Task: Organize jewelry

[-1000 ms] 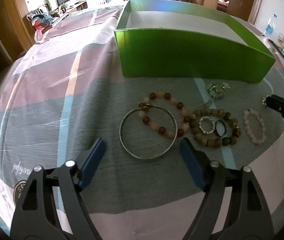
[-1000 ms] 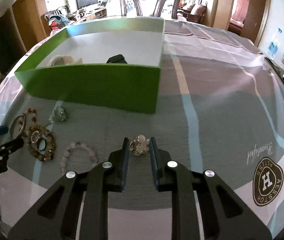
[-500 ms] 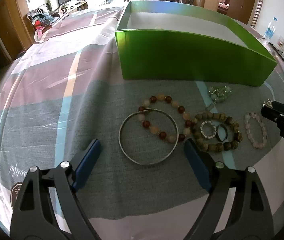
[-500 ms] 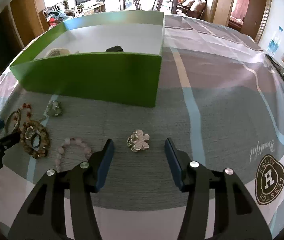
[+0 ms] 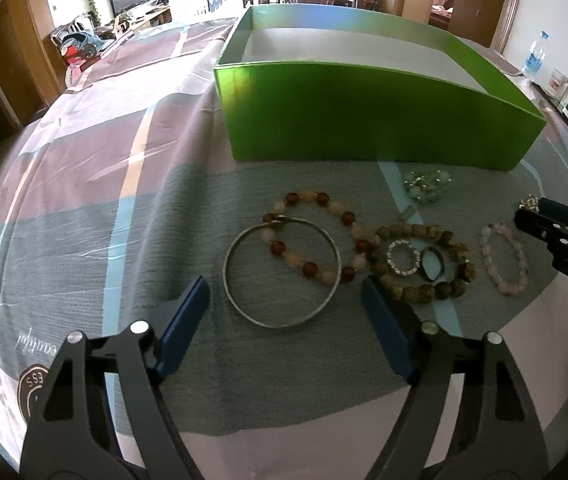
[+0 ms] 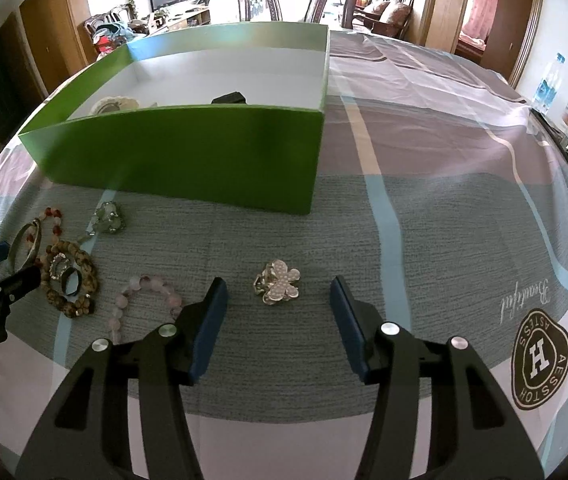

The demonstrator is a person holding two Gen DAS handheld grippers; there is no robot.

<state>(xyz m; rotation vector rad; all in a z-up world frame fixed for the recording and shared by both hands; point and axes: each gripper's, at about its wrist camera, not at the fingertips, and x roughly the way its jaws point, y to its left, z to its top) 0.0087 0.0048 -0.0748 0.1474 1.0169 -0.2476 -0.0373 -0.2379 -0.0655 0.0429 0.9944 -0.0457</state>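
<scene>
Directly ahead of the right hand-held gripper (image 6: 278,306), its jaws spread wide, the flower brooch (image 6: 277,282) is found. The left hand-held gripper (image 5: 284,300), likewise spread, is held before the silver bangle (image 5: 282,272).

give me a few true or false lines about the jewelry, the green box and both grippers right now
1. The right gripper is shut on the butterfly clip. False: its jaws stand wide apart, and the clip lies on the cloth between them.
2. The silver bangle overlaps the red and cream bead bracelet. True.
3. The green box is empty. False: at least a black item shows inside.
4. The left gripper is open. True.
5. Two small rings lie inside the brown bead bracelet. True.
</scene>
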